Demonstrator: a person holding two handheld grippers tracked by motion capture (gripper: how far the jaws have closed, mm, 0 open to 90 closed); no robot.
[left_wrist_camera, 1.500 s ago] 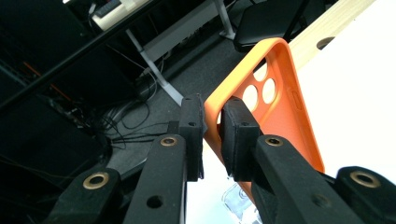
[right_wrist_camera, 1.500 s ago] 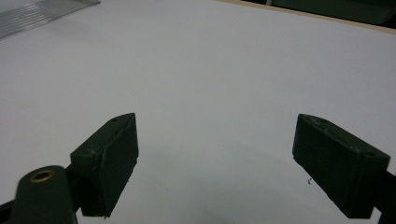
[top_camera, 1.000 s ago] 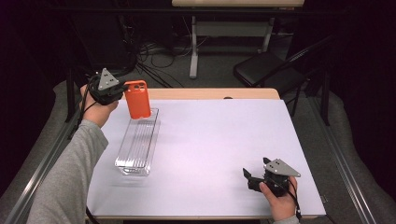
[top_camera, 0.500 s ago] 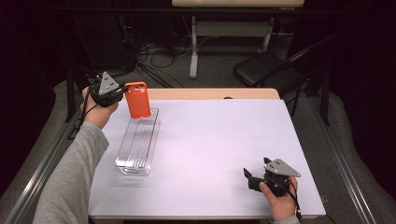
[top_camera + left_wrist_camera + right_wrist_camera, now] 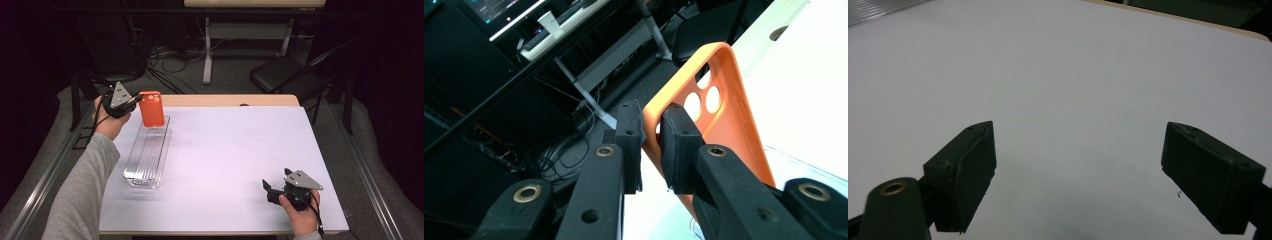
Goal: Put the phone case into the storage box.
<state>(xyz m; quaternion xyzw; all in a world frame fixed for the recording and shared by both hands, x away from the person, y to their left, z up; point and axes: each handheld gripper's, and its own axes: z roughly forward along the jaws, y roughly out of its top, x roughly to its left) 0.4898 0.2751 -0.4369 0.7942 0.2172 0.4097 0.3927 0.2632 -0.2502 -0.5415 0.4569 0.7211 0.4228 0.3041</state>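
An orange phone case (image 5: 151, 108) stands upright over the far end of a clear ribbed plastic tray (image 5: 148, 152) at the table's left. My left gripper (image 5: 134, 103) is shut on the case's left edge; in the left gripper view the two black pads pinch the rim of the orange phone case (image 5: 716, 120), whose camera cut-outs face me. Whether the case's bottom touches the tray I cannot tell. My right gripper (image 5: 268, 190) rests near the table's front right corner, open, with nothing between its pads (image 5: 965, 165) but bare white table.
The white table top (image 5: 235, 150) has a wooden strip along its far edge. Behind it stand a black folding chair (image 5: 290, 75), a desk leg and cables on the floor. A metal rail runs along each side of the table.
The left hand has lowered the orange case slightly toward the tray's far end. The right hand has stayed still.
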